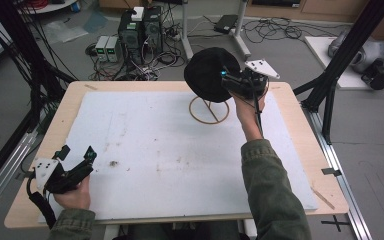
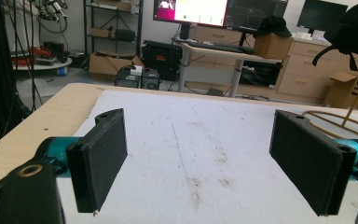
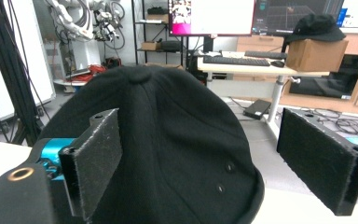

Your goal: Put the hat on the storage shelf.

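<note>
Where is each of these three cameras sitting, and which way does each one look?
High view: above the person's side, looking forward and down on the table; both forearms come in from below, a black cap sits on a wire stand.
Left gripper view: rides on the left tool, low over the table, facing the far room; its open jaws show.
Right gripper view: rides on the right tool, facing the cap close up, its jaws open and apart from it.
Shared: the cap shows in all three views.
</note>
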A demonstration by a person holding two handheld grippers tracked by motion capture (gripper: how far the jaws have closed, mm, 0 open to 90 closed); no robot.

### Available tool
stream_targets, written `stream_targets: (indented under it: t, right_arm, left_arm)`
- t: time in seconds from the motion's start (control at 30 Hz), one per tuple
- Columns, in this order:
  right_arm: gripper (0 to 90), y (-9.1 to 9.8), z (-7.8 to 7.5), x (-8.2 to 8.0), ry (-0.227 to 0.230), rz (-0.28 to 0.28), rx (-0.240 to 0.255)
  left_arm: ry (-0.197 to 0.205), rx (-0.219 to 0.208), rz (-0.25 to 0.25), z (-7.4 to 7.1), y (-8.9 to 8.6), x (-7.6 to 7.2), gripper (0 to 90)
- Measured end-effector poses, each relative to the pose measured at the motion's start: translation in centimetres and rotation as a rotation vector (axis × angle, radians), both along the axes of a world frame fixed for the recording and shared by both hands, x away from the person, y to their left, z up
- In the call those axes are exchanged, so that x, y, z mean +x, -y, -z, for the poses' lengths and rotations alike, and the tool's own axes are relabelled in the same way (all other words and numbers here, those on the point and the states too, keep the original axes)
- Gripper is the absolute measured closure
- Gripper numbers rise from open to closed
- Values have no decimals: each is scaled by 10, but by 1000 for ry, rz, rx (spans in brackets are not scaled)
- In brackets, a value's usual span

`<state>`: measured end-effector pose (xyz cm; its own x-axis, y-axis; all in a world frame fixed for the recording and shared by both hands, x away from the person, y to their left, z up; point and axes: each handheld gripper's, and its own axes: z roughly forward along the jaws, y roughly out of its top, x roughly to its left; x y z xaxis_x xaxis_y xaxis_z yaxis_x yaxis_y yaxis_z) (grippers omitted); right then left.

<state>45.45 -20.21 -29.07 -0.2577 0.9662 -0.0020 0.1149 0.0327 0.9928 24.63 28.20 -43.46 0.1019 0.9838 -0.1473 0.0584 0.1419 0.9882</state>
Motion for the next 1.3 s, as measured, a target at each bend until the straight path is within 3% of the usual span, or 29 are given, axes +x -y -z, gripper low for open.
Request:
stream_targets:
  t: [0.23,0.57,0.83,1.03,1.13,1.3]
  right_arm:
    - [128,8,10,-14,-10,-14,-18]
    - [121,32,18,-39,18,13,1]
    - [122,55,39,-62,18,41,9]
    - [122,66,52,-70,4,47,21]
    - [116,69,53,-73,-17,41,29]
    - [115,68,47,-83,30,20,32]
  left_arm:
    - [0,0,4,0,1,1,192]
    - [14,-9,-13,-1,-3,-4,193]
    - [13,-48,-35,0,-11,-5,193]
    - [11,-36,-23,0,-6,-4,193]
    - [10,-32,-17,0,-3,-4,193]
    - [10,-41,-20,0,-6,-5,193]
